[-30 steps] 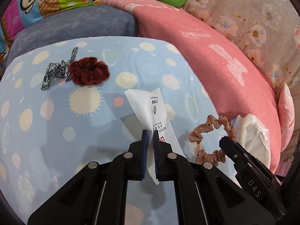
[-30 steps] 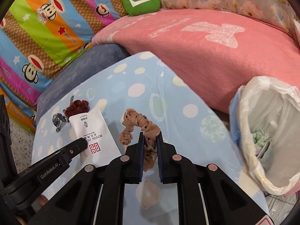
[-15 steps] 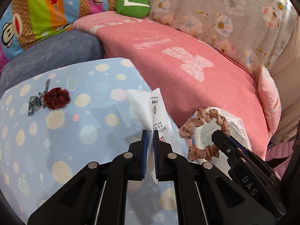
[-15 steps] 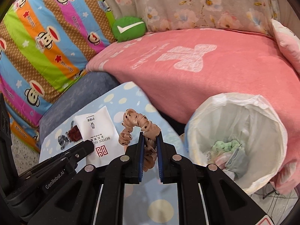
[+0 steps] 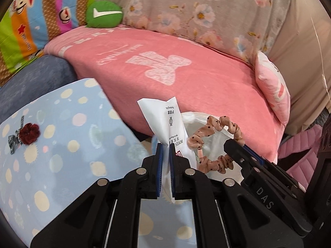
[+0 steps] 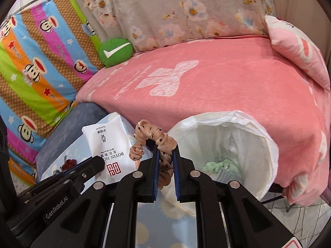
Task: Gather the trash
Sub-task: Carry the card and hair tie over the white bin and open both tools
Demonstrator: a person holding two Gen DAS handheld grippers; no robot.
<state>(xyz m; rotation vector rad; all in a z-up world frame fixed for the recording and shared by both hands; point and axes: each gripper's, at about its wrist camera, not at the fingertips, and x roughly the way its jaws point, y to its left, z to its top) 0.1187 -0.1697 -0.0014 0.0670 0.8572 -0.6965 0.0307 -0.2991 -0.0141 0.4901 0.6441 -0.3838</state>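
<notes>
My left gripper point(image 5: 166, 144) is shut on a white paper packet point(image 5: 165, 119) with black and red print, held up in the air; the packet also shows in the right wrist view point(image 6: 107, 142). My right gripper point(image 6: 166, 152) is shut on a tan dotted scrunchie point(image 6: 151, 137), also seen in the left wrist view point(image 5: 215, 142). A bin lined with a white bag point(image 6: 262, 136) stands just right of both grippers, with green and pale scraps point(image 6: 221, 164) inside. In the left wrist view the bag point(image 5: 213, 138) is mostly hidden behind the packet and scrunchie.
A blue dotted table cover point(image 5: 62, 144) lies below, with a dark red scrunchie point(image 5: 29, 133) and a black-and-white ribbon point(image 5: 13, 142) at its left. A pink blanket point(image 5: 165, 62), a pink pillow point(image 6: 298, 47), a green cushion point(image 5: 103, 14) and a monkey-print quilt point(image 6: 37, 62) lie behind.
Both grippers have lifted and swung right, away from the table cover and toward the bin, each still holding its item. The bin opening has come nearer in the right wrist view.
</notes>
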